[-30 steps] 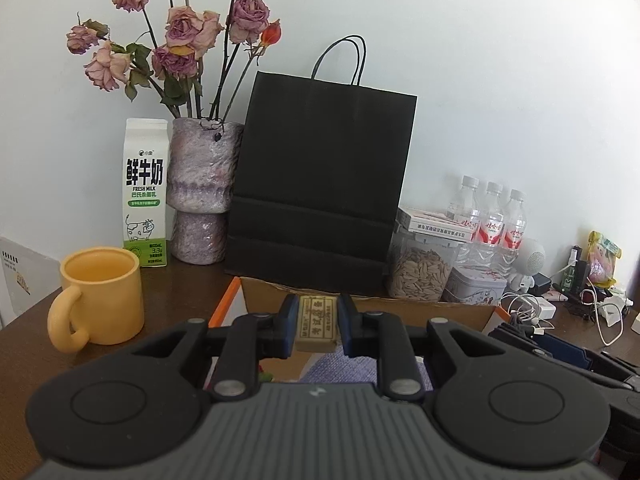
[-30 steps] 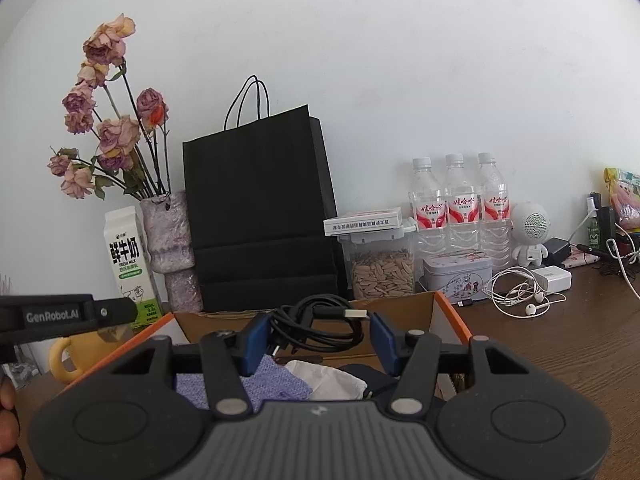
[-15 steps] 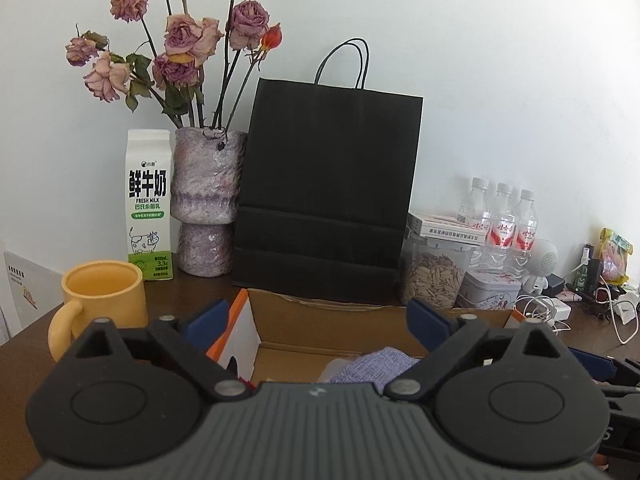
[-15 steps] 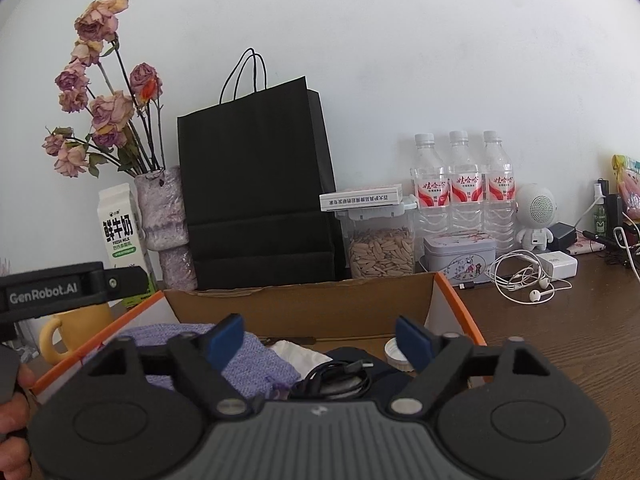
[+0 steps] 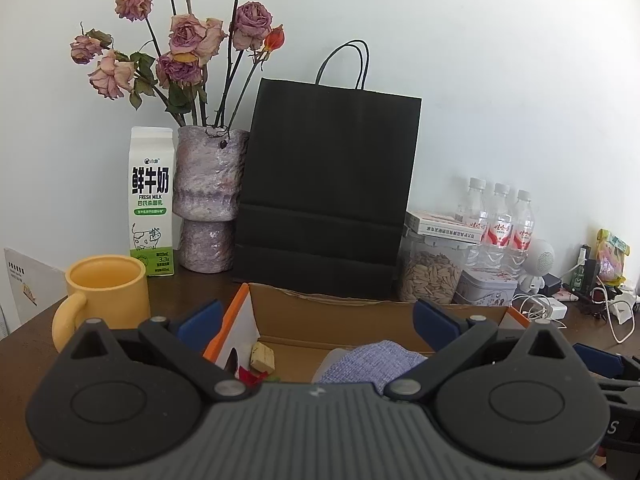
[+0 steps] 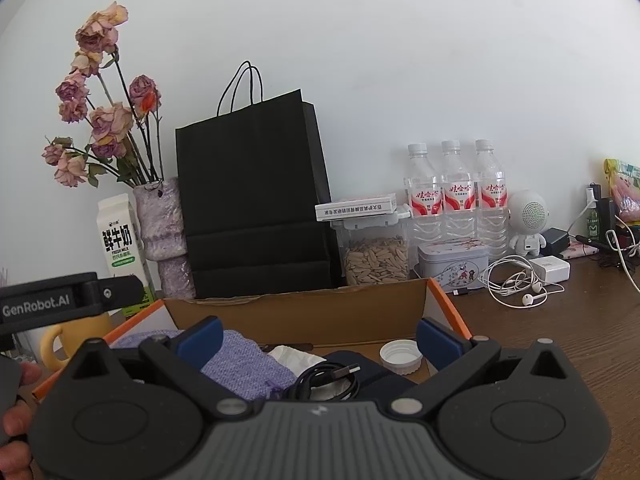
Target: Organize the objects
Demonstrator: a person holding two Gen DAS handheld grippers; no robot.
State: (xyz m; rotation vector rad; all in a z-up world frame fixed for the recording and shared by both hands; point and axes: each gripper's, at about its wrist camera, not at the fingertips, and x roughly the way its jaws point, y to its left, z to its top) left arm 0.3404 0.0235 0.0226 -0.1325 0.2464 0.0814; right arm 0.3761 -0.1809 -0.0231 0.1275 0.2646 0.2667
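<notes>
Both tools hung over an open cardboard box (image 6: 304, 312) with orange-edged flaps: the left gripper (image 5: 318, 320) was spread wide with nothing between its blue pads, and the right gripper (image 6: 320, 334) had just been opening and stood just as wide and empty. In the box lay a small tan block (image 5: 262, 357) near the left wall, a nubbly lilac cloth (image 6: 244, 364), a coiled black cable (image 6: 326, 380) and a ribbed white cap (image 6: 401, 356). Behind stood a matte black paper bag (image 5: 326, 196) and a glossy yellow mug (image 5: 106, 290).
</notes>
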